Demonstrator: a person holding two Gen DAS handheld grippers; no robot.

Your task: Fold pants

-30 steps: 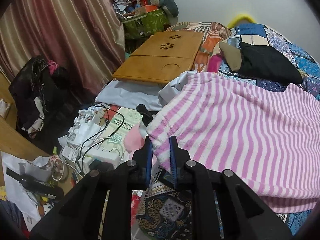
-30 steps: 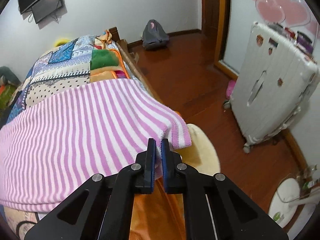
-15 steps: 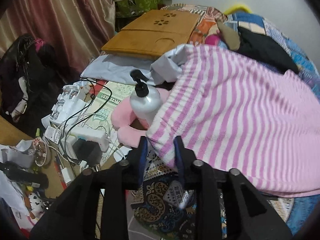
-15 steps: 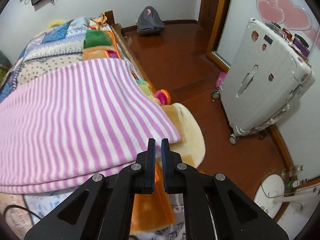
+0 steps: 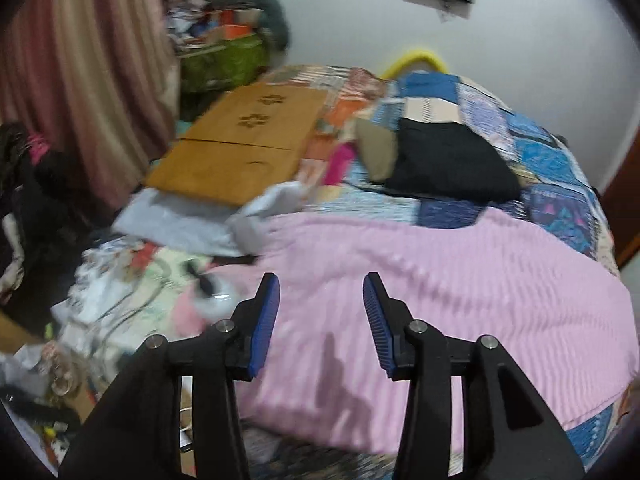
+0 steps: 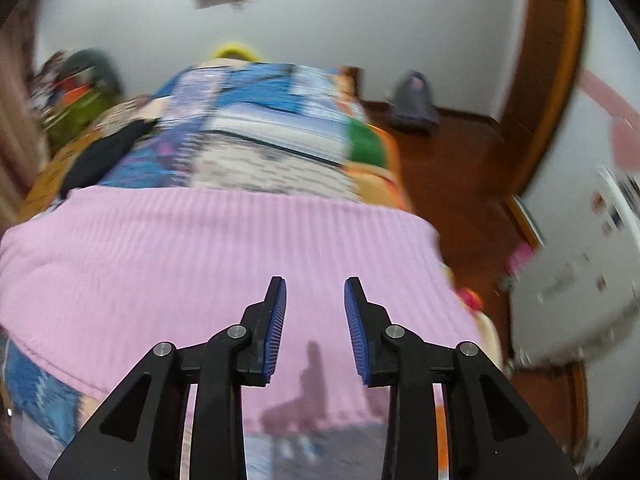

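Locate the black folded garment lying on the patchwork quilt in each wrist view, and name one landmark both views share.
Left wrist: black folded garment sits upper centre-right, beyond the pink striped pants.
Right wrist: it shows at the left edge, blurred.
Shared landmark: yellow curved object by the far wall.

the pants (image 5: 460, 280) lie spread across the near part of the bed (image 5: 560, 160), on the quilt. behind them on the bed lies a dark garment (image 5: 452, 164), and to its left a wooden board (image 5: 240, 148). clutter (image 5: 100, 300) sits left of the pants. right of the bed stands a suitcase (image 6: 572, 280) on the floor (image 6: 460, 168), with a bag (image 6: 414, 104) behind
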